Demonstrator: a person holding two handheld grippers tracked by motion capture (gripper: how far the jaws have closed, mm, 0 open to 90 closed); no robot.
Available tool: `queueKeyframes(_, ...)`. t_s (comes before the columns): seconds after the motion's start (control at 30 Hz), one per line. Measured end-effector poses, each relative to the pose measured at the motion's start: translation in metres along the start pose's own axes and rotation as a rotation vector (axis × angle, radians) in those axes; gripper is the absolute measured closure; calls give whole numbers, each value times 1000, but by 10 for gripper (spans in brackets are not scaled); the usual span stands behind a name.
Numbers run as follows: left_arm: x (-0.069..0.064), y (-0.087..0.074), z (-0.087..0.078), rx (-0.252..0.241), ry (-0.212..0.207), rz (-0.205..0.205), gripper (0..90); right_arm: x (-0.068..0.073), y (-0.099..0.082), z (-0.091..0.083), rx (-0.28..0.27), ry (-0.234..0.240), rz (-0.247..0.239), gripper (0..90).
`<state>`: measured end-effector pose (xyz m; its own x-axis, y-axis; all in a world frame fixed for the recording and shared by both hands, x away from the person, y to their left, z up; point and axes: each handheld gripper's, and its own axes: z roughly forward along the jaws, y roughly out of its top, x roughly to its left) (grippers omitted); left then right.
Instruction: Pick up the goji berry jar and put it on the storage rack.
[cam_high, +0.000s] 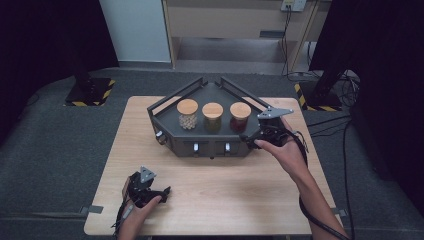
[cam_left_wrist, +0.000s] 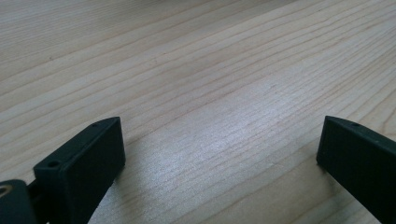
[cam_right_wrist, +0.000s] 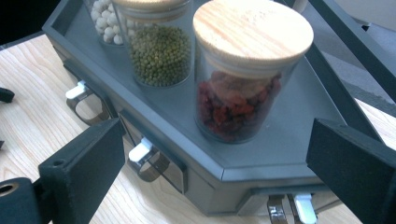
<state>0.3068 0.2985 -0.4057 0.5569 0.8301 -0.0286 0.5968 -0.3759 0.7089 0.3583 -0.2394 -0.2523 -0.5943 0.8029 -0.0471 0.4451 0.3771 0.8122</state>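
A dark grey corner rack (cam_high: 200, 142) stands at the middle back of the wooden table (cam_high: 225, 200). On it three glass jars with wooden lids stand in a row: white beans (cam_high: 187, 116), green beans (cam_high: 212, 117), red dried fruit (cam_high: 240, 117). My right gripper (cam_high: 250, 139) hovers at the rack's front right corner, open. In the right gripper view its jaws (cam_right_wrist: 217, 135) frame the red jar (cam_right_wrist: 243, 93) without touching it; the green jar (cam_right_wrist: 161, 51) and white jar (cam_right_wrist: 105, 23) stand beyond. My left gripper (cam_high: 164, 191) rests low at the table's front left, open (cam_left_wrist: 219, 135) over bare wood.
The rack's front wall carries small drawers with metal handles (cam_right_wrist: 147, 158), another at the corner (cam_right_wrist: 299, 207). Raised rails (cam_high: 172, 97) edge the rack's back sides. Bare table wood (cam_left_wrist: 196, 70) lies in front of the left gripper. Cables trail off the table's right side (cam_high: 345, 150).
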Motion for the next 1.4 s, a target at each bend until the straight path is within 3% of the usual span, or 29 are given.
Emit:
queueKeyframes(0.37, 0, 0, 0, 0, 1, 0, 0, 6, -24, -11, -27, -5, 8, 48)
queueKeyframes(1.4, 0, 0, 0, 0, 1, -1, 0, 10, -77, -22, 12, -24, 45, 47)
